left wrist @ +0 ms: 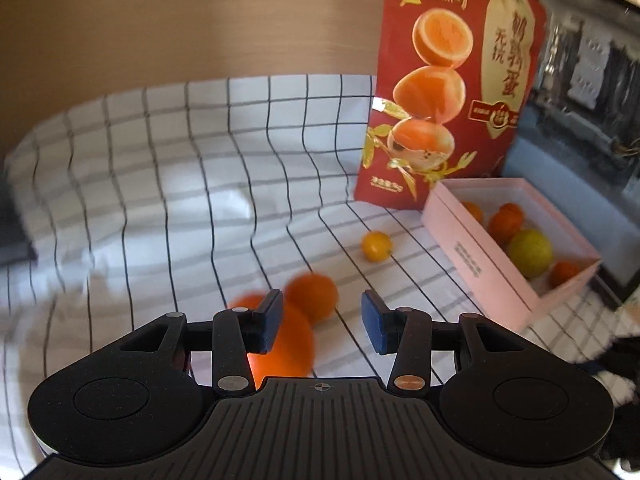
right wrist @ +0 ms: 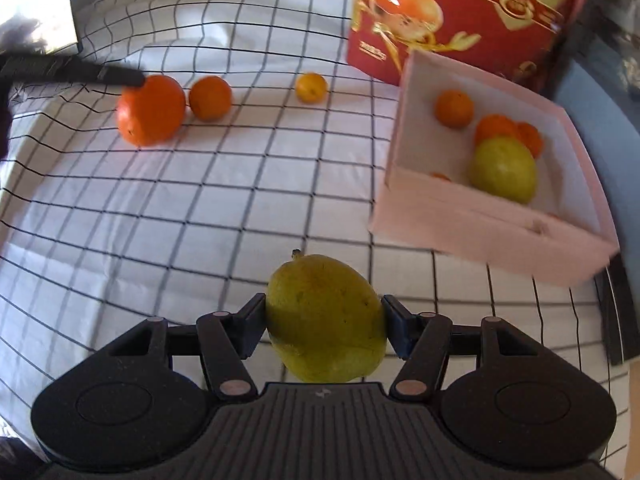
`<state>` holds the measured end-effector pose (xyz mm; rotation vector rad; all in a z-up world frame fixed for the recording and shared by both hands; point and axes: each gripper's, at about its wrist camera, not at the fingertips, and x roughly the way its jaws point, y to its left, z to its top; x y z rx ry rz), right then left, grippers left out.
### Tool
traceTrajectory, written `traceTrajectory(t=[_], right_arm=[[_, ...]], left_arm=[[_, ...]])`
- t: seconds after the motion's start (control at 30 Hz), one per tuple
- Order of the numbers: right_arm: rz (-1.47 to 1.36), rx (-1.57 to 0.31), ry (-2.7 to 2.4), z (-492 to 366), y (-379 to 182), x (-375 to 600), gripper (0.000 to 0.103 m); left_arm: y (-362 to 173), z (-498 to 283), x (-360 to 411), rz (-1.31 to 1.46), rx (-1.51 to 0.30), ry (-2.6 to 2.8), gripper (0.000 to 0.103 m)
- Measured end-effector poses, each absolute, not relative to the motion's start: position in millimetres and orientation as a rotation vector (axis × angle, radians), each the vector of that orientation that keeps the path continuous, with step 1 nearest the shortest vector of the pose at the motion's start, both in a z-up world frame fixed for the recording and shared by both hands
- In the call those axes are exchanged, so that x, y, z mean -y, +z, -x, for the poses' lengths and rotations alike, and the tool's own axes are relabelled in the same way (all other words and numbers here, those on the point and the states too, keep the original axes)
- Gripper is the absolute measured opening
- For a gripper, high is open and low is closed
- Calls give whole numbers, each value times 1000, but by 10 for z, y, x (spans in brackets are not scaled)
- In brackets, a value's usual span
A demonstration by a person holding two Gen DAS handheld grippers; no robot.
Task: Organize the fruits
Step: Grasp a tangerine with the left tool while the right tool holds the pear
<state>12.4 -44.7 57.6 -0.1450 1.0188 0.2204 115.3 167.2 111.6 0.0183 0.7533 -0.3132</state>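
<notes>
My left gripper (left wrist: 322,322) is open and empty, just above a big orange (left wrist: 288,344) and a smaller orange (left wrist: 314,296) on the checked cloth. The big orange (right wrist: 151,110) and the smaller one (right wrist: 210,98) also show in the right wrist view, with a left gripper fingertip (right wrist: 120,76) at the big one's top. A small yellow fruit (left wrist: 376,246) (right wrist: 311,87) lies further on. My right gripper (right wrist: 323,320) is shut on a yellow-green pear (right wrist: 326,320), held above the cloth. The pink box (left wrist: 480,264) (right wrist: 480,236) holds several oranges and a green fruit (left wrist: 530,252) (right wrist: 503,170).
A red printed bag (left wrist: 452,80) (right wrist: 460,12) stands behind the pink box. The checked cloth (left wrist: 180,180) (right wrist: 200,208) covers the table. A dark object (left wrist: 12,232) sits at the far left edge. Dark furniture (left wrist: 580,100) stands at the right.
</notes>
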Motion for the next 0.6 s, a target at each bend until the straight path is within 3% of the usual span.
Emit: traceTrajectory(t=[0.37, 0.6], right_arm=[[94, -904, 247, 28, 501, 610, 62], [7, -886, 253, 106, 456, 726, 69]], left_arm=[[795, -1925, -1052, -356, -999, -363, 49], [636, -1962, -905, -510, -1010, -336, 54]])
